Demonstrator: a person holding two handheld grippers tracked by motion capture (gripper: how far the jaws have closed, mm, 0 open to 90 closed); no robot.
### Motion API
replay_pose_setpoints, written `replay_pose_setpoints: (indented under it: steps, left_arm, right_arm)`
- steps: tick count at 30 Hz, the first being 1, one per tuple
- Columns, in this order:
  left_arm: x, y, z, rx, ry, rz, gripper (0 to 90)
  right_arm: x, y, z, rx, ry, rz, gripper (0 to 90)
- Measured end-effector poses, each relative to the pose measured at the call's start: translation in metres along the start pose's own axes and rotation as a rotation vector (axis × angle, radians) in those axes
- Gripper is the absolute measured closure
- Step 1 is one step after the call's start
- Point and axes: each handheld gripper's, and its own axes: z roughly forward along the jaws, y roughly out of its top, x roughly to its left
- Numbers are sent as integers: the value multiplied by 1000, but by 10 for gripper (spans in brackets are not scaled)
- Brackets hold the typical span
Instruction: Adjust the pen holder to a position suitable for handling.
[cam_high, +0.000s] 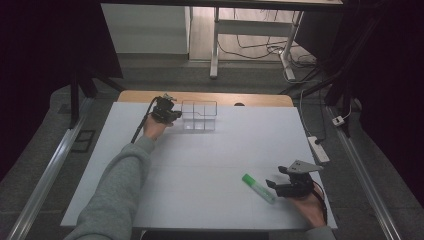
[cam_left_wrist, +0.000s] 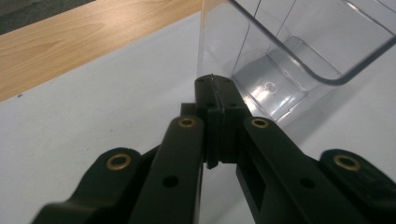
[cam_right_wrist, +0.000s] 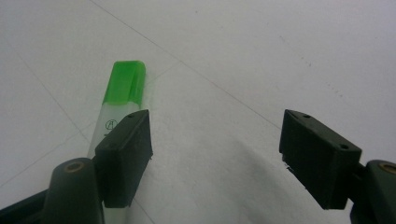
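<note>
Left gripper (cam_high: 172, 116) is clamped on the clear organiser's (cam_high: 200, 116) wall near the table's far edge; right gripper (cam_high: 275, 185) is held open. The green-capped marker (cam_high: 258, 188) lies just left of it, outside the jaws, long axis slanting toward the near right corner.

Counts:
- Clear plastic divided organizer (cam_high: 199, 116): one; thin wall (cam_left_wrist: 212, 51) pinched between closed jaws of left gripper (cam_high: 172, 116).
- Green-capped glue stick (cam_high: 258, 188): one; lying just outside left-hand jaw of right gripper (cam_high: 272, 184), not between spread jaws.
- Handheld grippers: two.
- White table top (cam_high: 200, 160): one; bare surface between right gripper's jaws.
- White power strip (cam_high: 318, 148): one; well beyond jaws, at table's right edge.
</note>
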Motion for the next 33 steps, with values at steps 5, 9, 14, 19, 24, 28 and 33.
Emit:
replay_pose_setpoints:
  steps: [5,9,14,19,24,28,33]
  left_arm:
    - [-6,4,3,2,-10,9,893]
    - [-11,6,6,3,-20,14,893]
    - [-17,9,9,0,-27,18,893]
    - [-23,13,13,-2,-34,20,893]
    - [-31,16,18,-8,-47,23,893]
    - [-35,18,20,-5,-56,35,893]
    - [-37,20,20,-9,-59,37,893]
  right_arm:
    - [0,0,0,0,0,-1,250]
    - [0,0,0,1,-1,0,250]
    - [0,0,1,4,0,0,251]
    - [0,0,1,3,0,1,251]
    - [0,0,0,3,0,1,251]
    - [0,0,1,3,1,4,251]
    - [0,0,1,4,-2,0,253]
